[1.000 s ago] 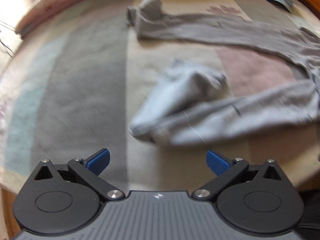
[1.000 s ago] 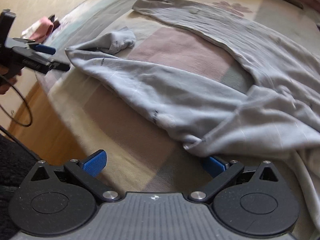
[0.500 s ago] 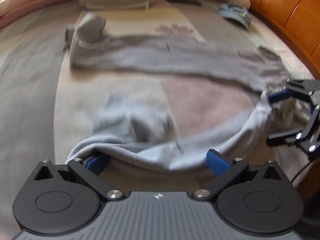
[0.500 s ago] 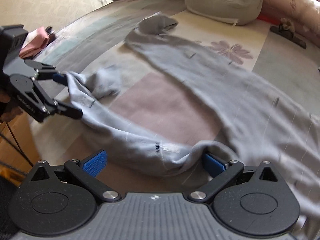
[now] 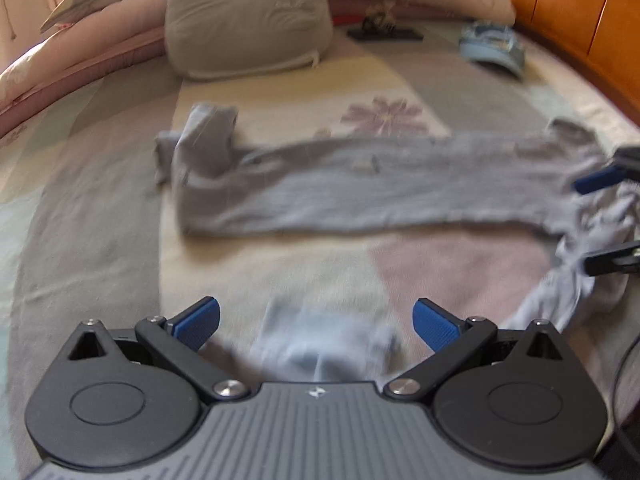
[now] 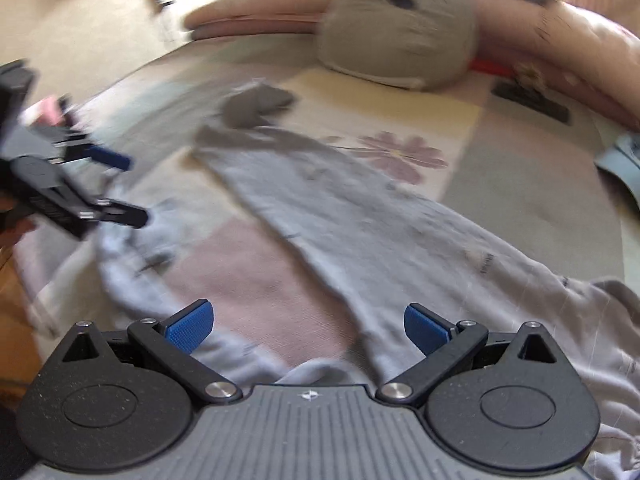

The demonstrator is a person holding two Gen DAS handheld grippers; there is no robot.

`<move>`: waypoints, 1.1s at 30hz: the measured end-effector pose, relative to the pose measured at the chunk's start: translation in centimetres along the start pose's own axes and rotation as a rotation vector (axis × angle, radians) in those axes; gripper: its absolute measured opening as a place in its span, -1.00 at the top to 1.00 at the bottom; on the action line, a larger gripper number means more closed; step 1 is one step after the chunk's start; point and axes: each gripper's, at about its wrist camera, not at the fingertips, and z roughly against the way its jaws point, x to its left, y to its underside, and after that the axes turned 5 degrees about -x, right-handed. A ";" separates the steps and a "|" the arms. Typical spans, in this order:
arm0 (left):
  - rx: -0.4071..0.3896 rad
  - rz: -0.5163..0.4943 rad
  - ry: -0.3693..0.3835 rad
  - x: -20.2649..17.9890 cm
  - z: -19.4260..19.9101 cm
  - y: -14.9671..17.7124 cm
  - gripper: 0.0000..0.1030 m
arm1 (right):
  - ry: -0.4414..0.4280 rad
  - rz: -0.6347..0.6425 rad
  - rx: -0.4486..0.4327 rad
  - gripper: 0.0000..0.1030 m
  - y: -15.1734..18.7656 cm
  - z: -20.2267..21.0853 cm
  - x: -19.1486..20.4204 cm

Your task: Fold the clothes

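Grey long trousers (image 5: 360, 188) lie on the patchwork bedspread (image 5: 100, 220). The far leg stretches flat across the bed with its cuff folded over at the left. The near leg curves toward me, and its bunched cuff (image 5: 320, 344) sits low between the wide-apart blue pads of my left gripper (image 5: 316, 320), which is open. My right gripper (image 6: 308, 320) is open too, over the waist end of the trousers (image 6: 360, 220). Each gripper shows in the other's view: the right gripper (image 5: 604, 220) at the crumpled waist, the left gripper (image 6: 124, 188) above the near cuff. Motion blur hides whether the pads touch cloth.
A grey cushion (image 5: 248, 20) rests against pink pillows (image 5: 80, 52) at the far side. A blue cap (image 5: 492, 46) and a small black object (image 5: 384, 32) lie beyond the trousers. An orange wooden board (image 5: 580, 12) bounds the bed on the right.
Both grippers have pushed forward and tilted up over the bed. The near trouser leg now lies deeper between each gripper's fingers. Both stay open.
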 end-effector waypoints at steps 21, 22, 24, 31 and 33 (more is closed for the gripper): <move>0.062 0.337 -0.187 4.0 5.7 9.2 -0.98 | -0.283 0.108 0.093 -1.00 -1.9 -8.4 8.1; 0.059 0.339 -0.182 4.0 5.7 9.4 -0.98 | -0.260 0.081 0.070 -1.00 -2.6 -8.7 7.3; 0.056 0.345 -0.176 4.0 5.7 9.6 -0.98 | -0.209 0.049 0.049 -1.00 -3.7 -9.6 6.0; 0.055 0.376 -0.176 4.7 5.8 10.8 -0.98 | -0.148 0.116 0.006 -1.00 -4.2 -8.0 7.4; 0.057 0.388 -0.180 5.0 5.8 11.2 -0.98 | -0.113 0.284 -0.002 -1.00 -3.6 -7.7 10.2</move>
